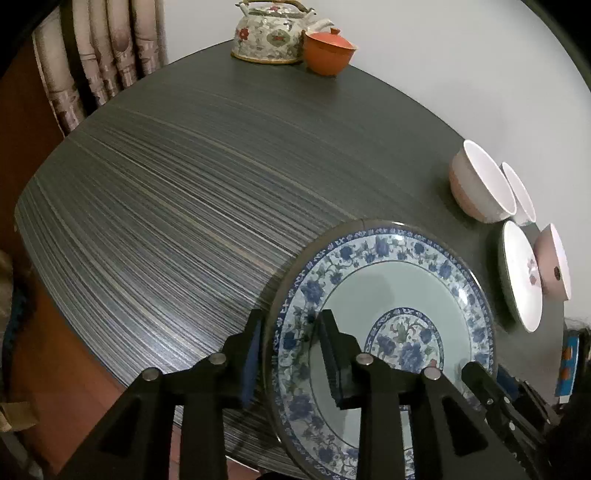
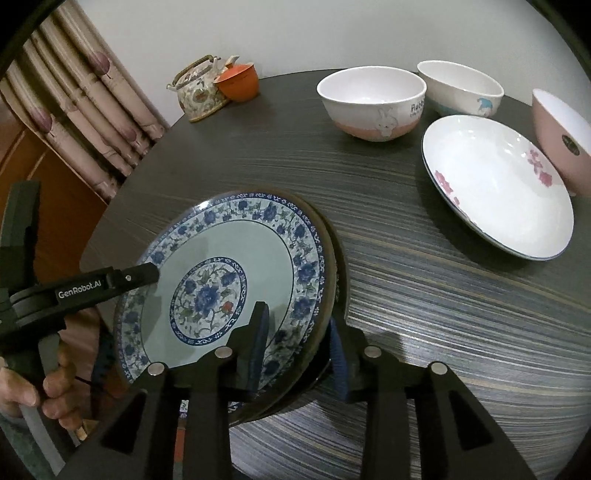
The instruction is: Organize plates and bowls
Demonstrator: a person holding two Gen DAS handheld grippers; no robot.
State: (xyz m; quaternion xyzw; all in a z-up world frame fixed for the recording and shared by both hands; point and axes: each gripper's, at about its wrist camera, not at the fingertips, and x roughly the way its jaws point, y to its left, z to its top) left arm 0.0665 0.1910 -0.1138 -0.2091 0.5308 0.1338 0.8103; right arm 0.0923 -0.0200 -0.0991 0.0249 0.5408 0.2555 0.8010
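Observation:
A blue-and-white floral plate (image 1: 391, 288) (image 2: 236, 266) lies at the near edge of the dark table (image 1: 166, 206), with a darker rim showing under it. My left gripper (image 1: 293, 350) straddles its left rim: one finger is outside and the other over the plate's well, with gaps on both sides. My right gripper (image 2: 299, 339) straddles the right rim the same way, pads clear of it. Further right are a white plate with pink flowers (image 2: 495, 184), a rabbit bowl (image 2: 371, 105), a dolphin bowl (image 2: 461, 90) and a pink bowl (image 2: 561, 140).
A flowered teapot (image 1: 269, 33) and an orange lidded cup (image 1: 328, 50) stand at the table's far edge by the wall. A curtain (image 2: 85, 122) hangs at the left. A hand (image 2: 48, 387) holds the left gripper's handle beside the table.

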